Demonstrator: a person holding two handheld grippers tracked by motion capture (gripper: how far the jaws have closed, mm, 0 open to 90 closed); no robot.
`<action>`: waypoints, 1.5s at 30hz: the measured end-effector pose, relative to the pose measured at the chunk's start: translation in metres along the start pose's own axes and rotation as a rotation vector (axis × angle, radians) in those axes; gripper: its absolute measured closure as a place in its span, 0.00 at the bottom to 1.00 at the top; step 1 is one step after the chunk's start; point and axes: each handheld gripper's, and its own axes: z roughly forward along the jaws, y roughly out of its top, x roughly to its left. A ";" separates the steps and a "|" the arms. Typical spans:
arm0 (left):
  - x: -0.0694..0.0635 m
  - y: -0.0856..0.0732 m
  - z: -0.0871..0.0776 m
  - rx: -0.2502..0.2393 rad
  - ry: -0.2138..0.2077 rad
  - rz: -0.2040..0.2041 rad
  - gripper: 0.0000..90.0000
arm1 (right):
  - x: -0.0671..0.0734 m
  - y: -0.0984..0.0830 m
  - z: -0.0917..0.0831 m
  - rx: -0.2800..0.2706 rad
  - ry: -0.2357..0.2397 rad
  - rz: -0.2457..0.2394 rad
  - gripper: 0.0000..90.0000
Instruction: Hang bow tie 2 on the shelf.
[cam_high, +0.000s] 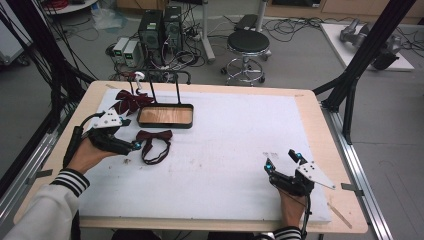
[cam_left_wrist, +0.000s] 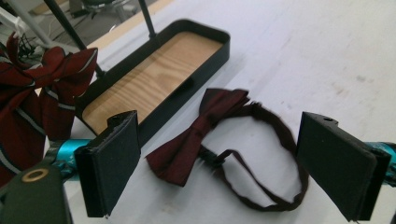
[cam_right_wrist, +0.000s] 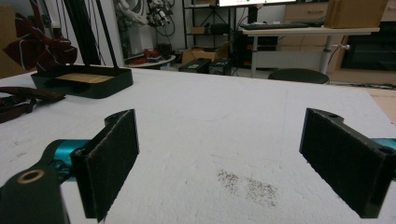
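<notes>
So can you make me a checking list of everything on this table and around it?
Surface: white mat on a wooden table, with a dark speckled patch ahead of the right gripper.
Job's things: dark red bow tie with its strap loop lying flat beside the black tray; the tray has a wooden bottom and nothing in it.
Clutter: striped red bow hanging behind the tray on its stand.
Grippers: left gripper open, jaws either side of the bow tie, not touching it; right gripper open over bare mat.
Cables: tangled wires on the floor behind the table.
Surroundings: stool, computer towers, black frame posts.
</notes>
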 end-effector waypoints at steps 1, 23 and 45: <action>0.000 0.000 0.000 0.000 0.000 0.000 0.16 | 0.000 0.000 0.000 0.000 0.000 0.000 0.12; 0.025 0.000 0.024 0.185 -0.030 0.092 0.19 | 0.000 0.000 0.000 0.001 0.001 0.000 0.12; 0.034 0.001 0.061 0.377 -0.104 0.169 0.31 | 0.000 0.000 0.000 0.000 -0.002 0.007 0.12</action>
